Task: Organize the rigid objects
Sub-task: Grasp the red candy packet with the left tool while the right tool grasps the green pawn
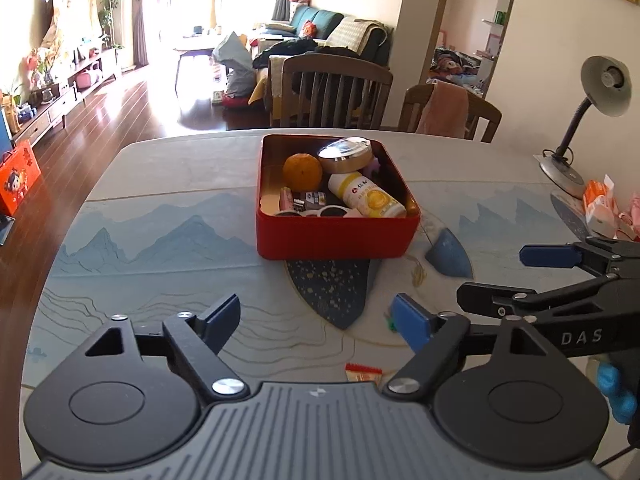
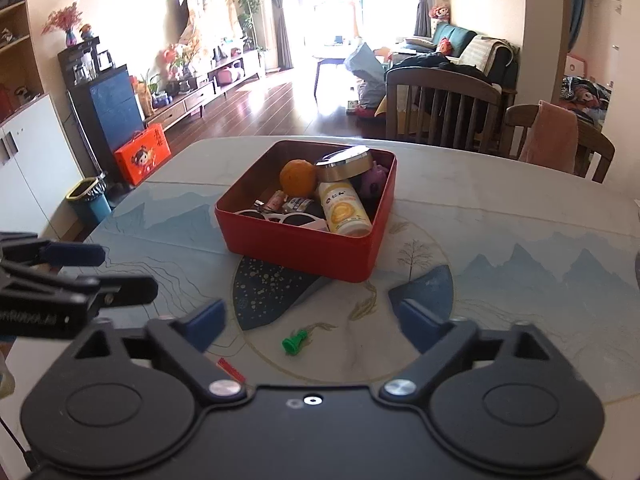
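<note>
left gripper (image 1: pixel 316 322): mine, jaws wide apart, nothing between them, hovering over the near part of the table (image 1: pixel 160 184).
right gripper (image 2: pixel 310 322): jaws apart too, holding nothing; I see it side-on at the right edge of the left wrist view.
red tin (image 2: pixel 296 244): open, sits mid-table, ahead of both grippers and apart from them.
tin contents: orange (image 2: pixel 298 178) at the back left, round metal-lidded container (image 2: pixel 344 164) tilted at the back, yellow-white bottle (image 2: pixel 346 208) lying on its side, white sunglasses (image 2: pixel 280 218) against the near wall, purple toy (image 2: pixel 374 180) at the far right; small bits in between, can't tell what.
green piece (image 2: pixel 295 342): small, on the table outside the tin, between my right fingers.
red-edged packet (image 1: pixel 362 374): near table edge, partly hidden by the left gripper body.
desk lamp (image 1: pixel 600 92): far right of the table.
</note>
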